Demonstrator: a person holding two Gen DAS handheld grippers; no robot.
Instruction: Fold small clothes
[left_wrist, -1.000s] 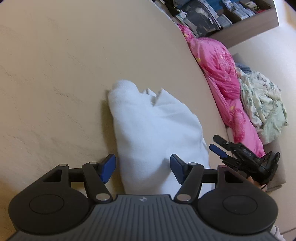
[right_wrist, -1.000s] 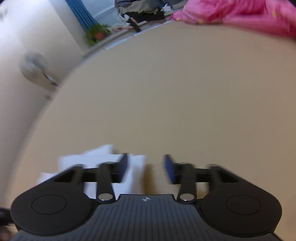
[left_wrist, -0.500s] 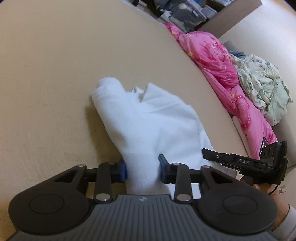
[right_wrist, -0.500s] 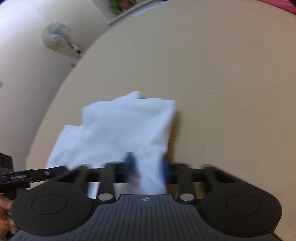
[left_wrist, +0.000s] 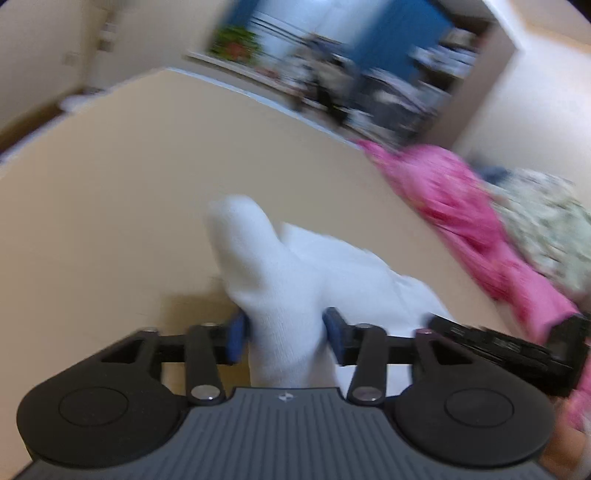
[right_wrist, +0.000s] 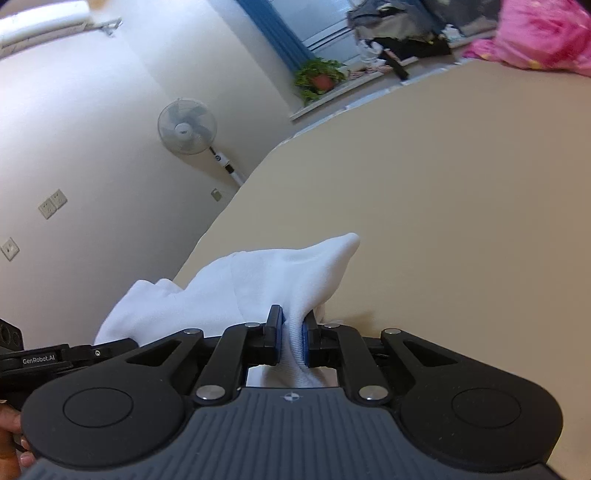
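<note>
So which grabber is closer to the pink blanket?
Right. The right gripper sits just before the pink blanket; the left gripper is farther over, pinching the white cloth.

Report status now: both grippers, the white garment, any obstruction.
Left gripper shut on white garment. Right gripper shut on it too, fingers pinching a bunched edge. Garment lifted off beige surface. Pink bedding off to the side, nothing in the way.

The left gripper (left_wrist: 284, 334) is pinching a bunched white cloth (left_wrist: 295, 273) between its blue pads (left_wrist: 334, 328), over a beige surface (left_wrist: 110, 192). At three o'clock, the right gripper (left_wrist: 509, 347) is reaching in, with pink bedding (left_wrist: 461, 210) lying blurred beyond it.
</note>
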